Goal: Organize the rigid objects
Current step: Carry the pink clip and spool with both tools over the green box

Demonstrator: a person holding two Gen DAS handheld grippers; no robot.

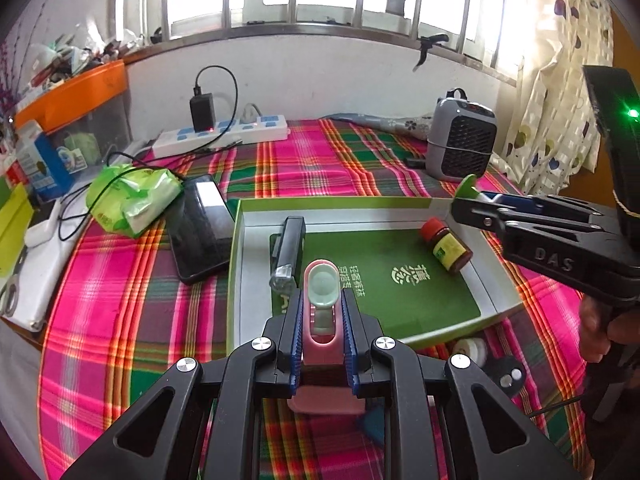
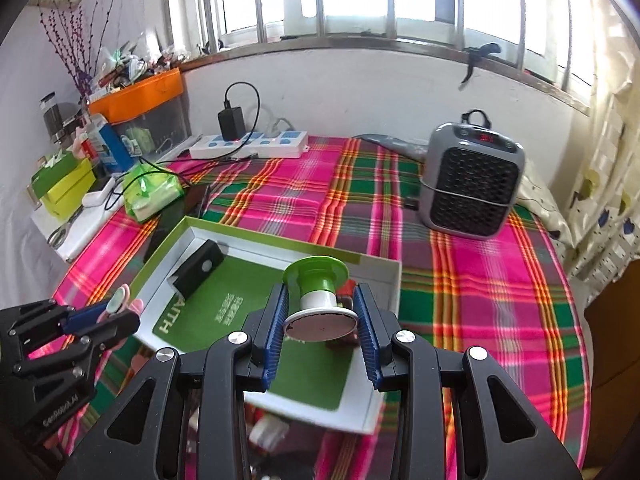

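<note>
Left wrist view shows the left hand-held gripper (image 1: pixel 320 320) clamped tight on a pink device (image 1: pixel 320 308), poised over the near edge of the green-lined box (image 1: pixel 496 256). The right hand-held gripper (image 2: pixel 320 320), partly closed, grips a green-and-white spool (image 2: pixel 318 296) above the same box. Both carries look near delivery; next comes lowering each item onto free lining, clear of the black flashlight (image 1: pixel 288 252) and brown bottle (image 1: pixel 446 248).

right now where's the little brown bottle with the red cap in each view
Left wrist view: brown bottle lies at the right end of the green-lined box.
Right wrist view: almost hidden behind the green and white spool; only a dark sliver shows.
Shared landmark: grey heater.
</note>
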